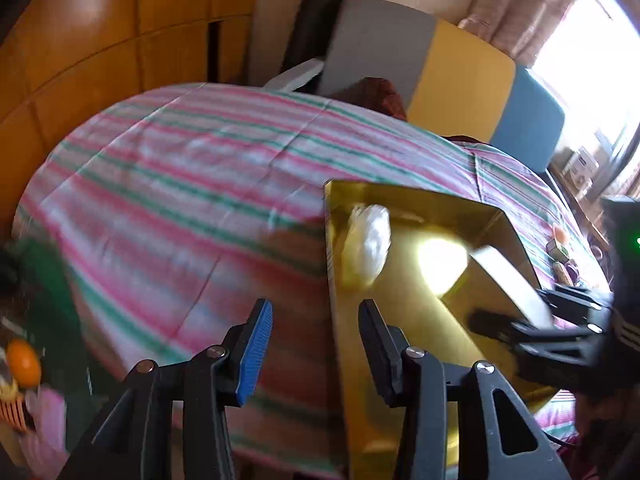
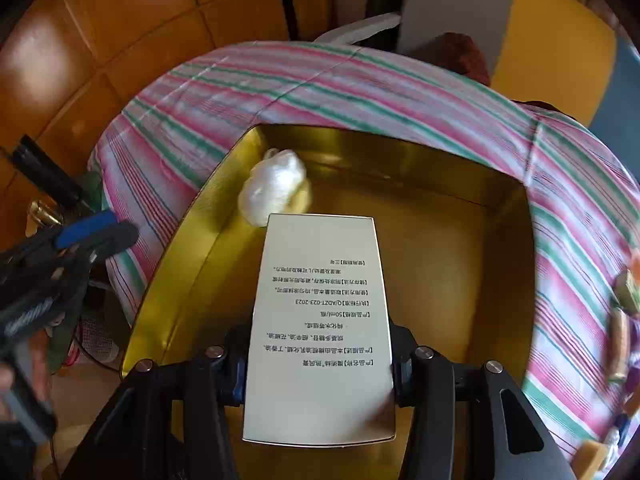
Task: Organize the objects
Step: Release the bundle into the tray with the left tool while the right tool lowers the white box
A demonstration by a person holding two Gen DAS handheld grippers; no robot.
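Observation:
A gold tin box (image 2: 500,280) lies open on the striped cloth, with a white crumpled plastic bag (image 2: 276,186) in its far left corner. My right gripper (image 2: 318,364) is shut on a cream carton with printed text (image 2: 320,320) and holds it over the tin's inside. In the left wrist view the tin (image 1: 400,320), the bag (image 1: 370,244) and the carton (image 1: 512,280) in the right gripper show at right. My left gripper (image 1: 316,344) is open and empty, straddling the tin's left wall.
A table under a pink, green and white striped cloth (image 1: 180,184). Small snacks and packets (image 2: 620,320) lie at the cloth's right edge. An orange ball and toys (image 1: 24,364) sit low left. Grey, yellow and blue chair backs (image 1: 460,72) stand behind; wooden panels (image 1: 100,40) at left.

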